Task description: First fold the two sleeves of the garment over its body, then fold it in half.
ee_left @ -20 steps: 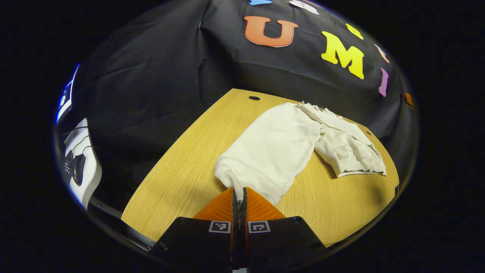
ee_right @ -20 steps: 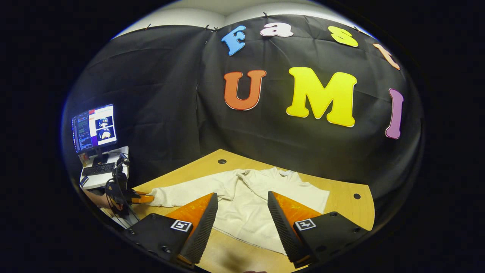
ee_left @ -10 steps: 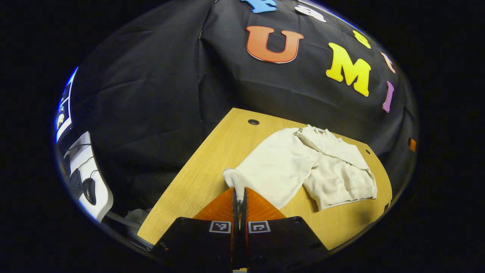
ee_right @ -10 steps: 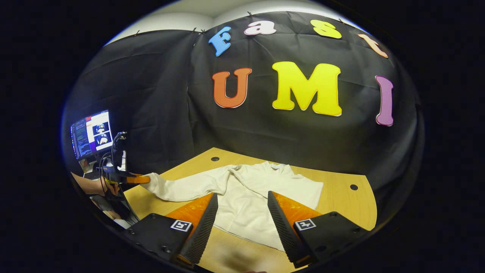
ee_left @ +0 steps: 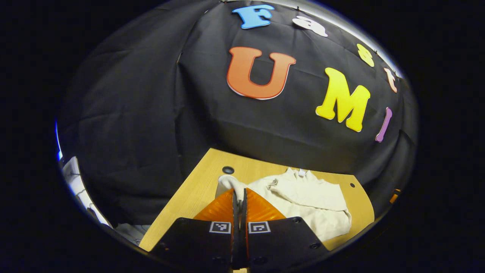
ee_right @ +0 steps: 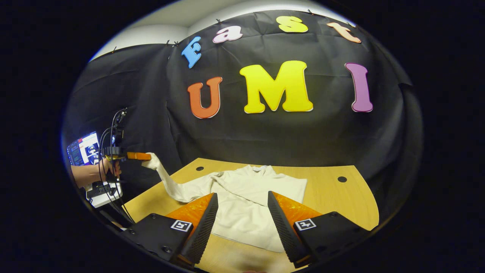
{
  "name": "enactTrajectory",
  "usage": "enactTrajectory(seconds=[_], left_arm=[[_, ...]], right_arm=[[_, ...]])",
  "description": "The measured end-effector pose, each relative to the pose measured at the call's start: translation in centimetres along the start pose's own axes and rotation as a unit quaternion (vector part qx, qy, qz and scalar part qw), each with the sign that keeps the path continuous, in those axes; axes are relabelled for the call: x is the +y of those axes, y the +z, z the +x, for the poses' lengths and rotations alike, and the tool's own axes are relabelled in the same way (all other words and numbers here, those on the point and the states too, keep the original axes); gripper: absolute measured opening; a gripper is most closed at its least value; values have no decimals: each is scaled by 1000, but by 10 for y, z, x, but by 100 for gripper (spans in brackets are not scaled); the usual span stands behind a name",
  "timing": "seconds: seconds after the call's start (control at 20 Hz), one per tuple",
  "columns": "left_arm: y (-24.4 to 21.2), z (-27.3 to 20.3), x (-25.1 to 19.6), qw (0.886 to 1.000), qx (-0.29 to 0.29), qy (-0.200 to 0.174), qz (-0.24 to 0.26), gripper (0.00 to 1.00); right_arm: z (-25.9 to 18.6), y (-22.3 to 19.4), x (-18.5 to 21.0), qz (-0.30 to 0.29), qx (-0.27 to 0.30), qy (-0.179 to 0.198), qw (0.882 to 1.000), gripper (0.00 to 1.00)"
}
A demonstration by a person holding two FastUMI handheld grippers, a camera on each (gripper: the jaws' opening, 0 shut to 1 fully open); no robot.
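Change since a second ago: the left gripper [ee_left: 239, 193] has risen from table level, carrying the cuff [ee_left: 228, 182] of one sleeve with it; the sleeve [ee_right: 166, 180], formerly lying flat along the tabletop, now hangs in a slack diagonal from the raised gripper down to the garment's shoulder. The right gripper [ee_right: 242, 212] has kept its place above the near hem, jaws unchanged.

Garment [ee_right: 250, 204]: cream-white, soft knit with a matte, slightly fleecy face; ribbed cuff; long sleeves. Body spread flat on the table, collar toward the black cloth wall, near hem toward the right gripper. In the left gripper view the other sleeve [ee_left: 303, 193] lies already folded across the chest, in soft creases.

Table [ee_right: 341, 197]: pale wood-grain top, rounded corner, small dark round holes near the far edge.

Left gripper: jaws pressed together on the cuff, a lip of ribbing showing above the tips. In the right gripper view it is held aloft by a hand [ee_right: 108, 170], cables trailing from it.

Right gripper: jaws wide apart, holding nothing; ridged inner faces; hovering over the garment's near hem.
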State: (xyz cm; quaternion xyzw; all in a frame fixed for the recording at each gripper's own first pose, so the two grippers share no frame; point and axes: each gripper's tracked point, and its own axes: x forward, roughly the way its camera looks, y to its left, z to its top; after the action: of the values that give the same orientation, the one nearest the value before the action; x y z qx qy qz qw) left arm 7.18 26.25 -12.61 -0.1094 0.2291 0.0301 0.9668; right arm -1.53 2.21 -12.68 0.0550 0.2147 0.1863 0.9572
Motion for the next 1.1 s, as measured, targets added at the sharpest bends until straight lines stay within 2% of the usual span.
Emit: enactTrajectory(seconds=[0.25,0.55,0.8,1.1], left_arm=[[79,37,-79,997,-41,-62,36,2],[114,86,-215,982,-58,-152,100,2],[76,121,-317,964,-18,-227,135,2],[10,147,-405,945,36,-284,158,2]], right_arm=[[-17,9,-49,28,-16,-43,999,83],[-44,18,-97,31,-35,-96,994,83],[-73,16,-132,38,-41,-141,988,83],[-109,1,-170,46,-32,-199,978,83]])
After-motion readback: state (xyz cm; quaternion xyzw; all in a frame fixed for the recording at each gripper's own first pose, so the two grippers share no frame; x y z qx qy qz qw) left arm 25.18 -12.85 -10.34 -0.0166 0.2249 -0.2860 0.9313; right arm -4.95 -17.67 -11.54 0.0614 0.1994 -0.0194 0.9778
